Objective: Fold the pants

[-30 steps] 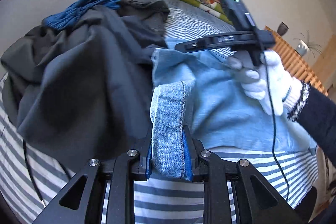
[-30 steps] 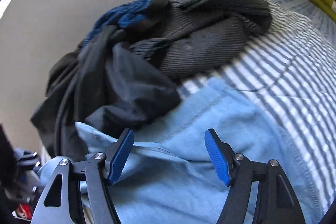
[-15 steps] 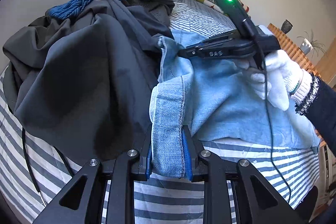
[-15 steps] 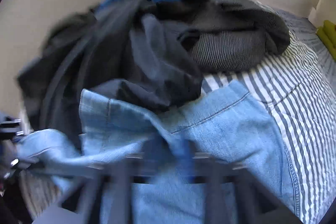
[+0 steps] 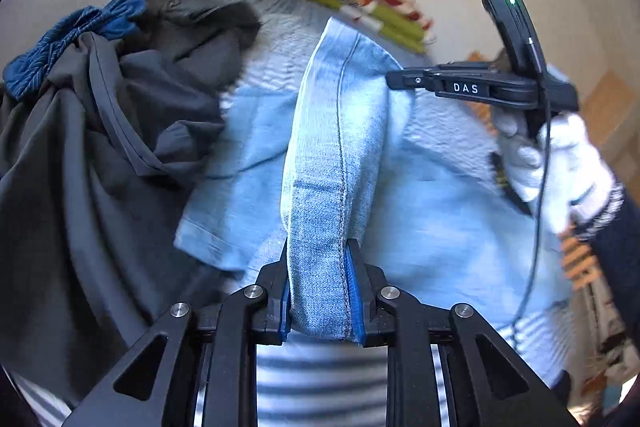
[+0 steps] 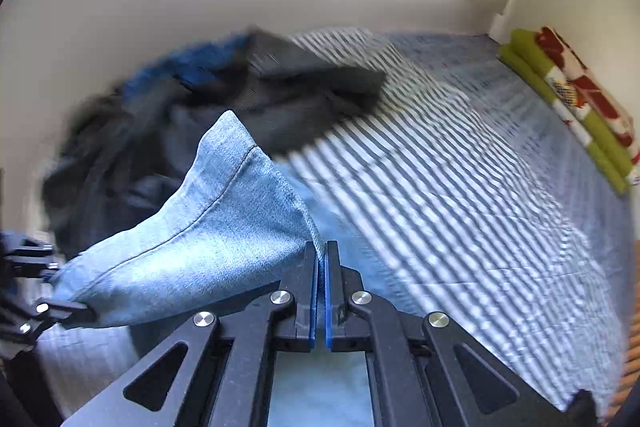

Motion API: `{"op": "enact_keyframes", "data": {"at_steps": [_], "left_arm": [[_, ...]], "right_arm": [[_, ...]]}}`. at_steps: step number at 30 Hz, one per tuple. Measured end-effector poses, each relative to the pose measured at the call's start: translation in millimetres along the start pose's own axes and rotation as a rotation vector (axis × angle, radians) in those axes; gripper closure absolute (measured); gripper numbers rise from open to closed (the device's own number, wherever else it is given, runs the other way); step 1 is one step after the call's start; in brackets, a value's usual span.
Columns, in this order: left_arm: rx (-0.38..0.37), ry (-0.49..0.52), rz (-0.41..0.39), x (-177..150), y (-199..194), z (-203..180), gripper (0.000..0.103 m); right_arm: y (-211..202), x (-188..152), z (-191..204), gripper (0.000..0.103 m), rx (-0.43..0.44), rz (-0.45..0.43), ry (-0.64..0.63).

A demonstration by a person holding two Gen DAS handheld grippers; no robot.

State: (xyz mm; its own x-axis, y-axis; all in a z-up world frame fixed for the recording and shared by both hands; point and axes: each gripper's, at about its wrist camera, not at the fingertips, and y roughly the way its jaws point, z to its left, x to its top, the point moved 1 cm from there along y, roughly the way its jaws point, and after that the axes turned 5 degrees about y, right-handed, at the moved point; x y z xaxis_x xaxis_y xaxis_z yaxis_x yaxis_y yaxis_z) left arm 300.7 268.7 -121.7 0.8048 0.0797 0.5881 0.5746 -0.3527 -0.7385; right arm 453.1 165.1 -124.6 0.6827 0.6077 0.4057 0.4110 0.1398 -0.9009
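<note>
Light blue denim pants (image 5: 420,211) lie on a striped bed. My left gripper (image 5: 321,291) is shut on a thick folded hem of the pants (image 5: 320,227). In the left wrist view, my right gripper (image 5: 394,79) reaches in from the right, held by a white-gloved hand (image 5: 560,167), and pinches the cloth's upper edge. In the right wrist view, my right gripper (image 6: 321,259) is shut on a thin edge of the pants (image 6: 208,227), and a raised flap of denim stretches left to the other gripper at the frame's left edge.
A heap of dark grey and blue clothes (image 5: 92,131) lies left of the pants, also in the right wrist view as dark clothes (image 6: 240,107). The striped bedsheet (image 6: 460,207) spreads right. Folded green and red blankets (image 6: 572,99) lie along the far wall.
My right gripper went from open over the pants to shut on their edge and rose. The denim between both grippers has lifted off the bed into a taut flap.
</note>
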Motion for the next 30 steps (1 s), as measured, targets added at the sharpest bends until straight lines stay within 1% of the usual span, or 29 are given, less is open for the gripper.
{"op": "enact_keyframes", "data": {"at_steps": [1,3,6,8,9,10,11,12,13,15,16,18,19,20,21,22,23,24,26,27,29,30], "left_arm": [[0.041,0.014,0.011,3.5,8.0,2.3,0.08],[0.122,0.021,0.044,12.2,25.6,14.2,0.08],[0.206,-0.006,0.067,20.6,41.9,36.5,0.08],[0.214,-0.007,0.093,15.7,45.1,44.0,0.079],[0.216,-0.004,0.1,14.0,45.4,44.4,0.076],[0.222,0.007,0.1,12.1,43.1,43.2,0.075],[0.243,0.019,0.105,11.4,41.7,43.9,0.063],[0.267,0.032,0.107,11.1,40.1,44.7,0.051],[0.275,0.044,0.106,9.6,38.3,45.0,0.045],[0.265,0.022,0.12,5.7,38.9,48.8,0.045],[0.255,0.002,0.114,3.8,37.5,52.1,0.045],[0.225,-0.025,0.107,0.2,32.4,50.4,0.045],[0.213,-0.041,0.096,-2.7,27.4,48.9,0.045],[0.199,-0.06,0.088,-4.8,23.4,46.6,0.045],[0.176,-0.089,0.082,-8.1,19.2,46.2,0.045],[0.154,-0.11,0.082,-11.7,16.5,45.5,0.045],[0.133,-0.13,0.086,-15.2,15.4,44.7,0.045],[0.106,-0.145,0.097,-18.5,16.5,43.7,0.045],[0.051,-0.173,0.136,-21.6,25.9,40.7,0.045],[0.036,-0.182,0.153,-22.5,33.2,38.3,0.042],[0.052,-0.225,0.156,-20.6,44.6,41.0,0.038],[0.044,-0.254,0.133,-17.0,47.6,43.0,0.032]], "right_arm": [[17.7,2.6,3.6,0.101,-0.037,0.032,-0.013],[45.1,10.1,7.1,0.101,-0.071,0.072,-0.008],[74.6,18.9,11.5,0.101,-0.086,0.092,-0.003],[81.9,19.4,8.4,0.101,-0.078,0.103,0.006],[87.9,20.5,11.6,0.101,-0.068,0.107,-0.008],[94.5,18.4,18.9,0.1,-0.06,0.124,-0.049],[97.3,17.0,24.5,0.099,-0.062,0.133,-0.094],[98.3,18.1,28.1,0.085,-0.07,0.134,-0.131],[96.6,19.6,30.0,0.055,-0.062,0.124,-0.153],[93.2,22.1,30.9,0.023,-0.048,0.085,-0.178],[95.7,23.5,30.2,0.023,-0.034,0.083,-0.176],[112.1,24.3,30.2,0.023,0.004,0.125,-0.154],[118.4,23.4,31.1,0.026,0.01,0.142,-0.148],[122.9,19.7,34.1,0.035,0.04,0.161,-0.14],[119.8,18.5,36.1,0.058,0.08,0.154,-0.118],[114.5,16.5,40.0,0.071,0.088,0.151,-0.116],[110.5,12.8,44.3,0.081,0.049,0.139,-0.152],[108.2,8.9,46.5,0.096,0.007,0.137,-0.183],[97.0,0.4,46.4,0.096,0.006,0.12,-0.203],[89.8,-2.6,44.0,0.097,0.009,0.11,-0.196],[79.0,-5.9,37.6,0.097,0.028,0.099,-0.165],[75.3,-7.7,35.2,0.097,0.026,0.095,-0.15]]}}
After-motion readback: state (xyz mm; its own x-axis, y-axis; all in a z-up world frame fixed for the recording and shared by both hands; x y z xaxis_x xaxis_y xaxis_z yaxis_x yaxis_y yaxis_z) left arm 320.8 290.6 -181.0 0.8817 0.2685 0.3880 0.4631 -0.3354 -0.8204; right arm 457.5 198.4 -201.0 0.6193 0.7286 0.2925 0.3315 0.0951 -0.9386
